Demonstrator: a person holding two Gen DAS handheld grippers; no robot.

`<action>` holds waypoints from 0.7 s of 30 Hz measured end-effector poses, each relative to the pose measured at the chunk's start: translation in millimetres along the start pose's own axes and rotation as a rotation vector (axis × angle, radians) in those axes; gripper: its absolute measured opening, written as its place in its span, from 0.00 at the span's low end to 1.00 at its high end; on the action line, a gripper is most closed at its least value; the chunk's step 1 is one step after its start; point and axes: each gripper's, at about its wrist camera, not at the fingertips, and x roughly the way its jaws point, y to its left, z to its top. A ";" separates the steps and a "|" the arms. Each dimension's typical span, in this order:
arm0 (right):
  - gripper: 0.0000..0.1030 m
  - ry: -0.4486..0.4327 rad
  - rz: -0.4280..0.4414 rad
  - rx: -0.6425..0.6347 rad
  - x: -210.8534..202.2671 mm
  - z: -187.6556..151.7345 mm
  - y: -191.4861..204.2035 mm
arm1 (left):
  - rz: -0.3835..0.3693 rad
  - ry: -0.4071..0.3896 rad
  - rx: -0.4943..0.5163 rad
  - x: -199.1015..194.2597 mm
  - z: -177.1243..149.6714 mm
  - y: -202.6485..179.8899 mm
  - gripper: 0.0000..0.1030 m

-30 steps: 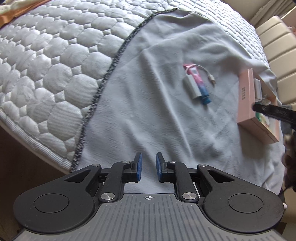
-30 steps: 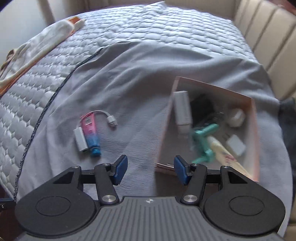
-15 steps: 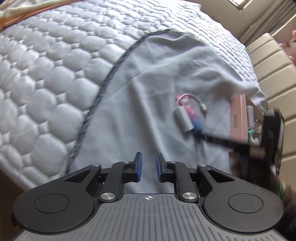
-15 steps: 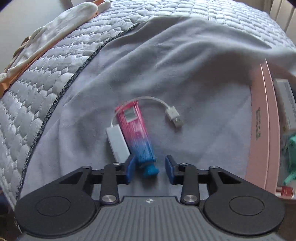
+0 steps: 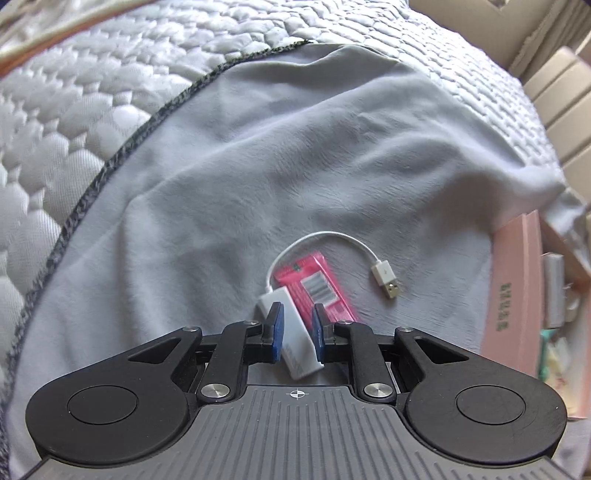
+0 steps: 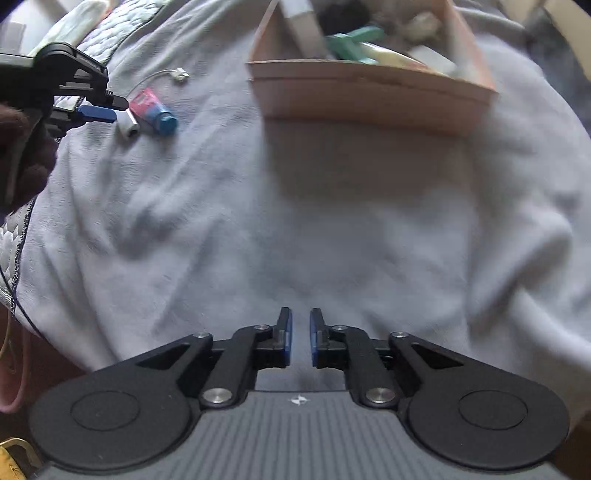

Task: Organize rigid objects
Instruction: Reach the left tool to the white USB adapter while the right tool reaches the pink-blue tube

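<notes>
A white adapter block [image 5: 295, 339] with a short white USB cable [image 5: 384, 275] lies on the grey blanket [image 5: 258, 166], beside a pink tube [image 5: 314, 288] with a blue cap. My left gripper [image 5: 297, 332] has its blue pads on either side of the white block, close against it. In the right wrist view the left gripper [image 6: 96, 110] sits over the white block [image 6: 127, 123] and the tube [image 6: 153, 109]. My right gripper [image 6: 300, 339] is shut and empty, low over the blanket, well back from the pink box [image 6: 369, 92].
The pink cardboard box [image 5: 513, 295] holds several small items, among them a white charger [image 6: 303, 26] and a green piece [image 6: 351, 40]. A quilted white mattress [image 5: 92, 110] lies left of the blanket. Beige padded panels [image 5: 565, 92] stand at the right.
My left gripper has moved forward onto the white block and opened around it. My right gripper has pulled back away from the tube and shut.
</notes>
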 end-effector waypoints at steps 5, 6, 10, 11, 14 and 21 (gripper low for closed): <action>0.29 -0.029 -0.080 -0.047 -6.5 -7.7 -6.8 | 0.074 -0.022 0.051 1.2 2.5 -8.3 0.18; 0.30 -0.038 -0.093 -0.061 -8.0 -6.4 -6.0 | 0.082 -0.018 0.054 0.4 1.7 -7.9 0.19; 0.33 -0.073 -0.094 -0.089 -13.0 8.0 -0.4 | 0.068 0.009 0.045 -2.6 -6.4 1.4 0.37; 0.33 -0.082 -0.094 -0.102 -14.3 12.5 2.9 | 0.069 0.016 0.043 -2.3 -8.4 3.8 0.40; 0.37 -0.137 -0.106 -0.152 -20.0 21.8 19.2 | 0.038 0.024 0.034 0.4 -13.0 11.2 0.45; 0.53 -0.219 -0.115 -0.243 -15.6 49.0 64.4 | -0.058 0.059 0.165 2.0 -18.4 19.8 0.31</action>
